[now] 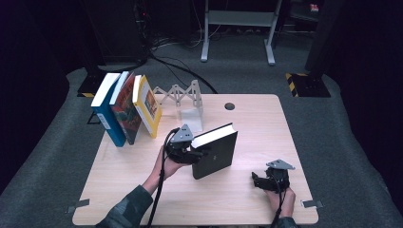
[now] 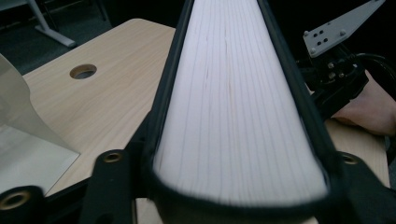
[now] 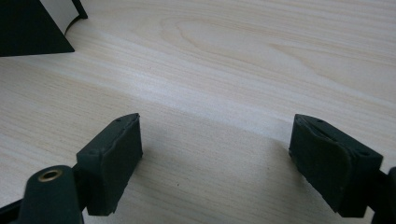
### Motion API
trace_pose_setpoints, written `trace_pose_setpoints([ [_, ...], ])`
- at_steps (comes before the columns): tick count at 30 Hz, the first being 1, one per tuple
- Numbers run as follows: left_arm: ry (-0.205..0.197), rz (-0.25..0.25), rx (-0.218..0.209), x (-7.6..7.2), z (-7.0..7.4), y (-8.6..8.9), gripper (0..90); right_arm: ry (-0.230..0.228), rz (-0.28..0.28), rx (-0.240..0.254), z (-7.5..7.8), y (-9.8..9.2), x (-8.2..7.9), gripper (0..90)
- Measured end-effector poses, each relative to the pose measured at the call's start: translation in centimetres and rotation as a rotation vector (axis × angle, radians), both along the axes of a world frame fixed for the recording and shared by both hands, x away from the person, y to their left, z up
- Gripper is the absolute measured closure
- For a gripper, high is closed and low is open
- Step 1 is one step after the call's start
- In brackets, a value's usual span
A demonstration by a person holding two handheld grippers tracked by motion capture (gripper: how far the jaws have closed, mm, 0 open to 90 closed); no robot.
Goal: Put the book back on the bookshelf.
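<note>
A thick black book (image 1: 216,152) stands tilted on its lower edge on the wooden table (image 1: 256,128), its white page edge facing up. My left gripper (image 1: 191,155) is shut on its near left end. In the left gripper view the pages (image 2: 233,102) run away between the two black jaws of that gripper (image 2: 233,196). My right gripper (image 1: 260,182) hovers low over the table to the right of the book, apart from it. Its jaws (image 3: 215,154) stand open over bare wood, and a corner of the black book (image 3: 28,28) shows at upper left.
Three books, blue (image 1: 107,111), red (image 1: 126,111) and yellow (image 1: 148,107), lean together at the table's back left. A white folding rack (image 1: 180,93) and a white bookend (image 1: 191,118) stand behind the black book. A cable hole (image 1: 229,106) sits near the far edge.
</note>
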State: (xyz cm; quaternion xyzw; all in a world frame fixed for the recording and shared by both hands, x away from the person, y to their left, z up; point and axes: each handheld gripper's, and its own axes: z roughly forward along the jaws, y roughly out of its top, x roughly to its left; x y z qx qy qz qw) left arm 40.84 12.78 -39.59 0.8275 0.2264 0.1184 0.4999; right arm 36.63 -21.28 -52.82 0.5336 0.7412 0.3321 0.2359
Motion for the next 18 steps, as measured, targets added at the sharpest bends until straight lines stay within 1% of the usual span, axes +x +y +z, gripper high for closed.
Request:
trace_pose_setpoints([
  [1,-0.005,0.0,0.009,0.0,0.2,-0.3,38.6,-0.003,0.003,0.0,0.0,-0.1,0.0,16.8],
  [2,-0.007,0.001,0.004,0.0,0.2,-0.7,38.5,0.0,-0.001,0.005,0.0,-0.1,0.0,17.0],
  [3,-0.018,0.01,0.017,0.0,0.2,-1.0,38.4,0.003,-0.009,0.012,0.0,-0.1,-0.1,17.1],
  [4,-0.027,0.018,0.019,0.0,0.2,-1.1,40.4,-0.009,-0.013,0.014,-0.1,-0.1,0.0,17.1],
  [5,-0.027,0.015,0.017,0.0,0.2,-1.1,42.2,-0.001,-0.012,0.01,0.0,-0.1,-0.1,17.0],
  [8,-0.033,0.014,0.029,-0.1,0.3,-1.0,45.4,-0.004,-0.002,0.0,0.0,-0.1,-0.1,17.4],
  [9,-0.044,0.01,0.03,-0.1,0.3,-1.0,46.9,-0.004,0.0,0.001,0.0,-0.1,-0.1,17.4],
  [10,-0.05,0.008,0.026,-0.2,0.4,-0.9,49.0,-0.003,-0.002,0.002,0.0,-0.1,-0.1,17.4],
  [11,-0.046,0.016,0.019,-0.3,0.5,-0.9,51.1,-0.003,-0.003,0.003,0.0,-0.1,-0.1,17.4],
  [12,-0.043,0.014,0.027,-0.4,0.5,-0.9,51.7,-0.003,-0.002,0.003,0.0,-0.1,-0.1,17.4],
  [13,-0.048,0.013,0.021,-0.5,0.5,-1.0,52.0,-0.004,-0.003,0.002,0.0,-0.1,-0.1,17.5],
  [14,-0.051,0.011,0.025,-0.6,0.5,-1.0,52.3,-0.004,-0.003,0.003,0.0,-0.1,-0.1,17.5],
  [15,-0.049,0.006,0.036,-0.7,0.6,-1.0,52.6,-0.004,-0.001,0.002,0.0,-0.1,-0.1,17.5],
  [17,-0.059,0.02,0.034,-1.1,0.6,-1.3,52.9,-0.005,-0.001,0.002,0.0,-0.1,-0.1,17.6],
  [18,-0.056,0.017,0.035,-1.2,0.7,-1.3,53.1,-0.005,0.0,0.002,0.0,-0.1,-0.1,17.6],
])
